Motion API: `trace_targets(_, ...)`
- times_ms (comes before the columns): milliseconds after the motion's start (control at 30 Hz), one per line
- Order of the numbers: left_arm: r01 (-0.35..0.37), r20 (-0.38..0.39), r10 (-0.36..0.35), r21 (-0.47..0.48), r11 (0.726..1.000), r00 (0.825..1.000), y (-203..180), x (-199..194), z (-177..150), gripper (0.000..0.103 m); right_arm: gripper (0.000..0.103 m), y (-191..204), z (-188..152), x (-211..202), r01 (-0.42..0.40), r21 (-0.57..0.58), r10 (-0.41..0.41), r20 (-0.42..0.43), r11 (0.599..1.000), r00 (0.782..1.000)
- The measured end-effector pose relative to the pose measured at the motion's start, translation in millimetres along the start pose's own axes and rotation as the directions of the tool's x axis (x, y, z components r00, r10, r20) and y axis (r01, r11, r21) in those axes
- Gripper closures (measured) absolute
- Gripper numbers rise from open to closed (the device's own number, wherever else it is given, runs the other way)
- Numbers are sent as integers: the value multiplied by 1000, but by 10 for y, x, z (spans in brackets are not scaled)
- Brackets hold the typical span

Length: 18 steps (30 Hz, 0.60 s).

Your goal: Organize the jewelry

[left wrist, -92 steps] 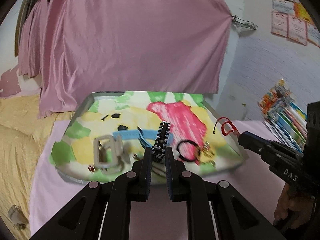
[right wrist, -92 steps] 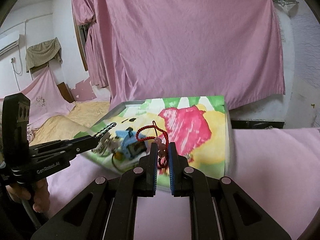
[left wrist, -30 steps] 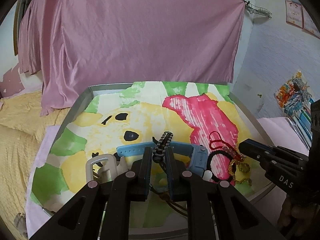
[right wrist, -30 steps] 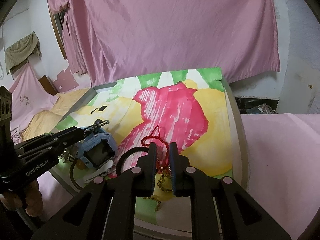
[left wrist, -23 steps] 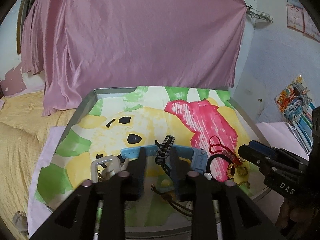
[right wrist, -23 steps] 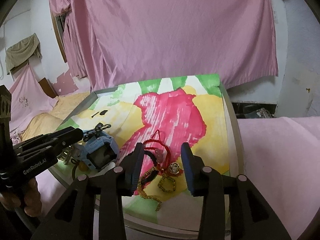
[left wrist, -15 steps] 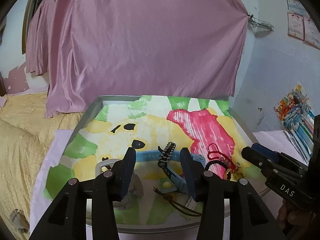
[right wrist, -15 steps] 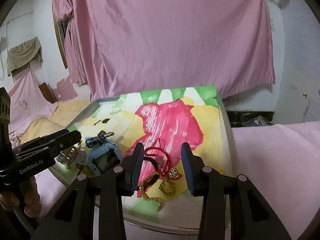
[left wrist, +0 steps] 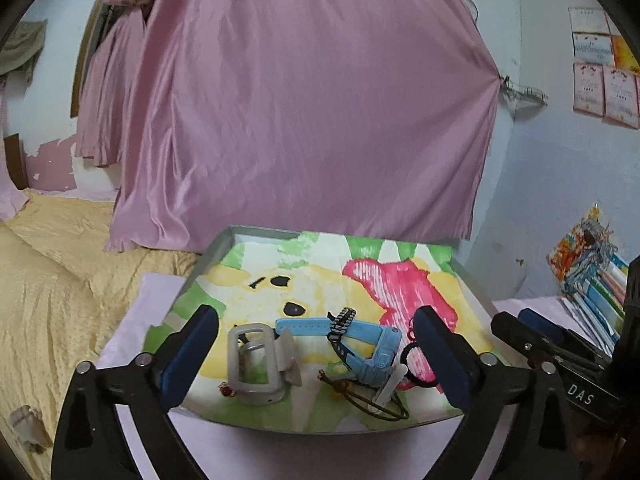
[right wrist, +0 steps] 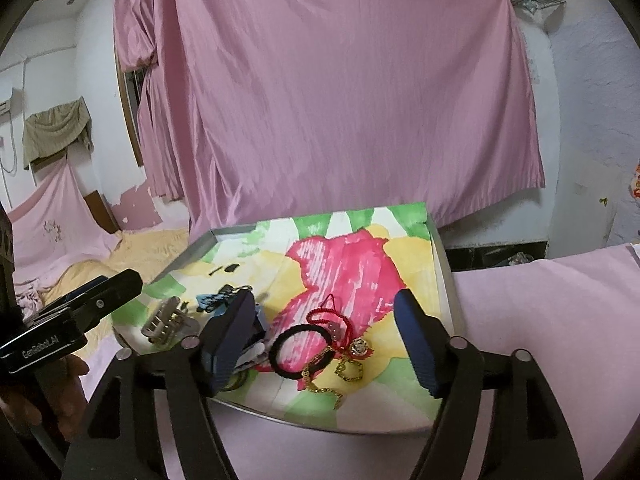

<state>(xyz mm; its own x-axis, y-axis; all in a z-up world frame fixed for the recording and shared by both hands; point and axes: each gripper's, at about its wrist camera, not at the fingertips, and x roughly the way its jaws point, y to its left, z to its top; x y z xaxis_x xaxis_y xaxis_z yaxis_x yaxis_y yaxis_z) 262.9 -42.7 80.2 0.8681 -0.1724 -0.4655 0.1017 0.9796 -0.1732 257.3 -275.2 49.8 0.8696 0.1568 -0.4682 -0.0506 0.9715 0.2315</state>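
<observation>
Both grippers hang over the near edge of the metal tray (left wrist: 216, 248), which sits on a pink cloth (right wrist: 560, 312) and is lined with a bright cartoon print. The left gripper (left wrist: 316, 356) has its jaws spread wide with nothing between them; framed between its fingers lie a grey watch (left wrist: 254, 364), a blue watch (left wrist: 376, 344) with a black-and-white braided band (left wrist: 342, 318) across its strap, and a thin dark cord (left wrist: 372, 402) near the tray's front rim. The right gripper (right wrist: 324, 344) is just as wide open and holds nothing; below it, on the red patch of the print, rest a black hair tie (right wrist: 301, 351), a red string bracelet (right wrist: 332, 318) and a gold chain (right wrist: 332, 380), all touching or overlapping one another. A pink curtain (left wrist: 312, 120) hangs behind the tray.
</observation>
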Motion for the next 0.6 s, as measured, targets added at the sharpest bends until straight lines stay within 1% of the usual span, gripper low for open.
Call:
trace_targets(33, -6, 14, 6, -4, 1000, 1000, 15, -48, -9, 1, 27, 3, -5, -37, -1, 1, 1, 11, 1000, 1000)
trace_targets(100, -15, 37, 16, -10, 1000, 999, 38, -132, -26, 1, 25, 16, -14, -112, 0, 1, 0, 33, 1000, 999)
trace_targets(167, -26, 54, 26, -11, 1000, 998, 59, -205, -47, 1, 19, 39, -33, -199, 2, -5, -2, 53, 1000, 999)
trace_targets(267, -38, 72, 38, -10, 999, 997, 93, -316, -89, 1, 15, 76, -67, -328, 8, -14, -7, 81, 1000, 997)
trace_targets(367, -48, 90, 49, -9, 999, 995, 125, -424, -132, 1, 12, 123, -104, -431, 20, -22, -18, 98, 1000, 995)
trace_targets(600, -68, 123, 70, -23, 997, 990, 203, -664, -237, 1, 11, 222, -206, -704, 35, -44, -28, 142, 998, 989)
